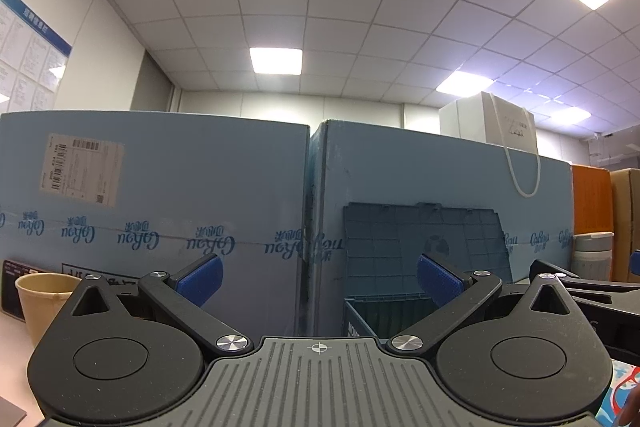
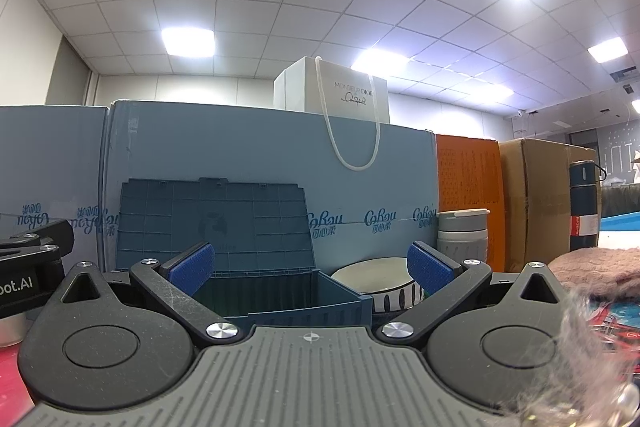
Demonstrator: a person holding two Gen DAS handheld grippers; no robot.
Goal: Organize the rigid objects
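Observation:
A dark blue storage box (image 2: 276,291) stands open with its lid (image 2: 216,223) leaning back on the big blue cartons. My right gripper (image 2: 310,269) is open and empty, low in front of the box. My left gripper (image 1: 318,281) is open and empty, left of the box (image 1: 380,311); the lid also shows there (image 1: 424,243). A paper cup (image 1: 46,297) stands at the far left. A white striped bowl (image 2: 380,285) sits right of the box, a grey lidded jar (image 2: 462,233) behind it. A dark flask (image 2: 584,207) stands at the right.
Large light blue cartons (image 1: 160,203) wall off the back, with a white gift bag (image 2: 332,93) on top. An orange board (image 2: 468,195) and a brown carton (image 2: 536,203) stand at the right. A pink cloth (image 2: 592,267) lies near right. The left gripper's body (image 2: 28,275) shows at the left edge.

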